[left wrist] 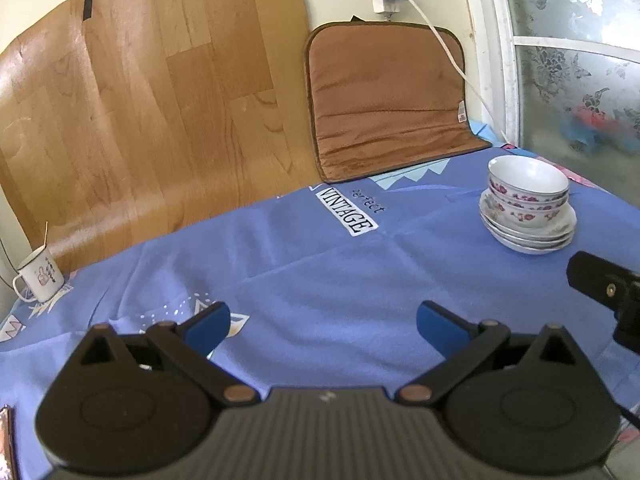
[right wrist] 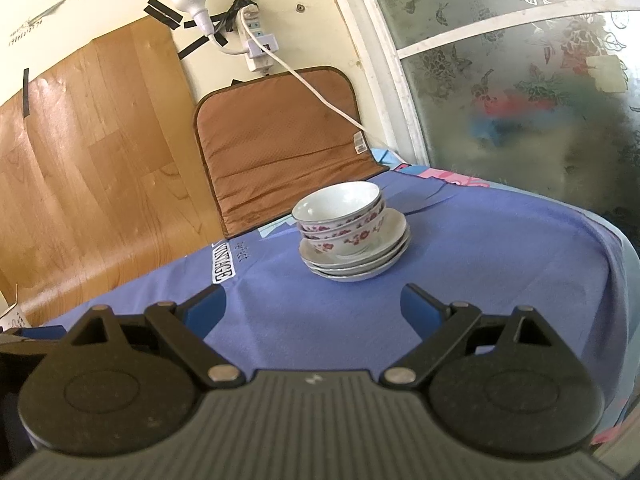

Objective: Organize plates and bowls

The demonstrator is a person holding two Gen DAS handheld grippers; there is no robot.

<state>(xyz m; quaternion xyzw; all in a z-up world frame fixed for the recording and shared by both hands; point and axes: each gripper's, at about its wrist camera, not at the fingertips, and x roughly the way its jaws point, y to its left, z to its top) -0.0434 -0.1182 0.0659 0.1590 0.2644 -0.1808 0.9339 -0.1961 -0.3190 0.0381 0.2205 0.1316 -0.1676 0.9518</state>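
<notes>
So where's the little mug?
In the left wrist view, the mug stands far left on the blue cloth, by the wooden board, away from the bowls.

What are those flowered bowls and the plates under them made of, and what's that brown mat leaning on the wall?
The bowls look like glazed white ceramic or porcelain: glossy, thin-rimmed, with pink floral print. The plates under them seem the same glossy white ware. The brown mat appears to be padded fabric, matte and creased, with a stitched darker edge and a small sewn-in label.
</notes>
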